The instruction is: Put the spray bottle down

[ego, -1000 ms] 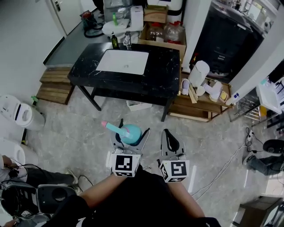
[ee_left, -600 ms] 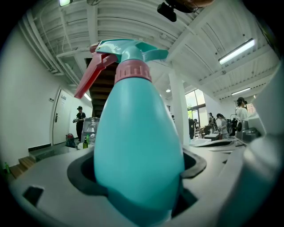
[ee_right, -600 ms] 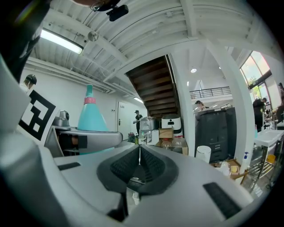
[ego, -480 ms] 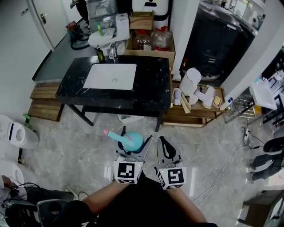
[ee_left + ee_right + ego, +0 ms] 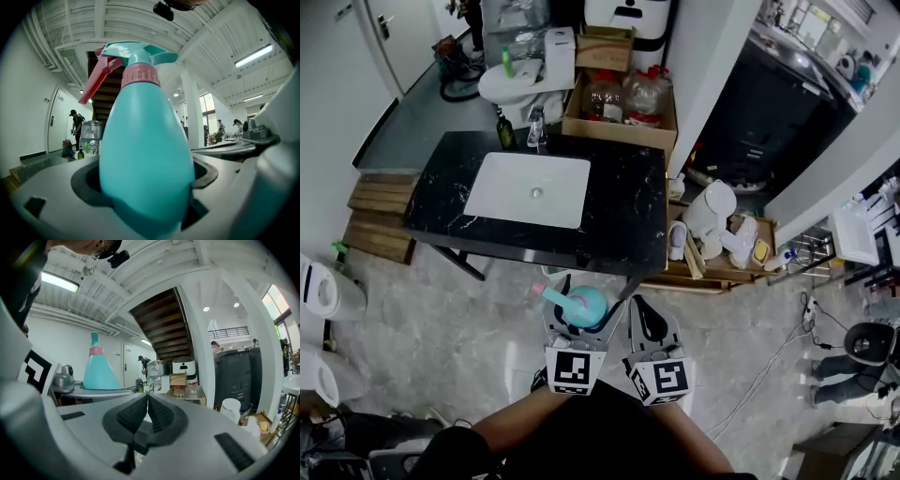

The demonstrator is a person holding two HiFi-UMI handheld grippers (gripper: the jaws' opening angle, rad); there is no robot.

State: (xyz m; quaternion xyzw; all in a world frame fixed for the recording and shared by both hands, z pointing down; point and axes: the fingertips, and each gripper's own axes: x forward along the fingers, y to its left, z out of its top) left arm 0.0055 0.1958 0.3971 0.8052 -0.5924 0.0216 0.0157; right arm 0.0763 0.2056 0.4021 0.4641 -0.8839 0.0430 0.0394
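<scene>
A teal spray bottle [image 5: 581, 306] with a pink collar and pink trigger stands upright between the jaws of my left gripper [image 5: 587, 302], which is shut on its wide body. In the left gripper view the bottle [image 5: 145, 159] fills the middle, with its trigger pointing left. My right gripper [image 5: 640, 314] is beside it on the right, shut with nothing between its pads [image 5: 148, 416]. From the right gripper view the bottle [image 5: 99, 366] shows at the left. Both grippers hover over the floor just in front of the black counter [image 5: 623, 211].
The black counter has a white sink [image 5: 528, 189] and a dark bottle [image 5: 503, 131] at its back edge. A cardboard box with jugs [image 5: 622, 101] stands behind it. A low wooden shelf [image 5: 722, 272] with white appliances is to the right. Cables [image 5: 773, 361] lie on the floor.
Both grippers, with the bottle in the left one, have come closer to the black counter. The counter now lies nearer in the head view.
</scene>
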